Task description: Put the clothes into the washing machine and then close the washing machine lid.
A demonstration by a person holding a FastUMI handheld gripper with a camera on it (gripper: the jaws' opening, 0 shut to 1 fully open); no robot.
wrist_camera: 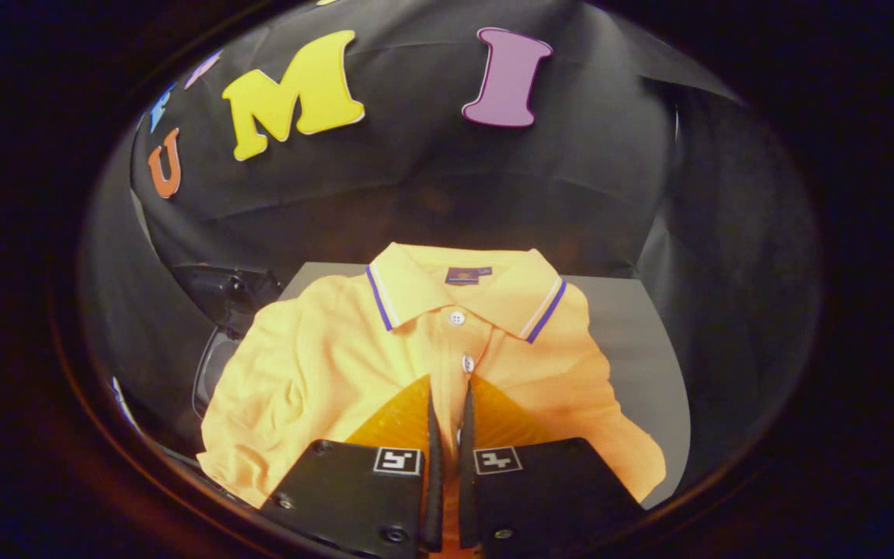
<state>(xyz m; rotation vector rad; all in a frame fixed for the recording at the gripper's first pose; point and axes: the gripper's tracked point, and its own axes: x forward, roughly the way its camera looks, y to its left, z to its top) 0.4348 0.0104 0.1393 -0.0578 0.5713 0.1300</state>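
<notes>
Orange cotton polo shirt [338,365] with a blue-striped collar lies spread at the centre of the frame on a grey counter [633,341]. Tongs [449,404] point down over its button placket, fingers nearly together with only a thin gap; whether they pinch fabric is unclear.

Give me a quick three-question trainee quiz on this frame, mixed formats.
1. True or false: the polo shirt lies spread on the grey surface.
2. The gripper fingers are: A) wide apart B) nearly together over the shirt's button placket C) around the collar.
3. What dark object sits beside the shirt's sleeve?

Key: 1 true; 2 B; 3 a black device, identity unclear.
</notes>
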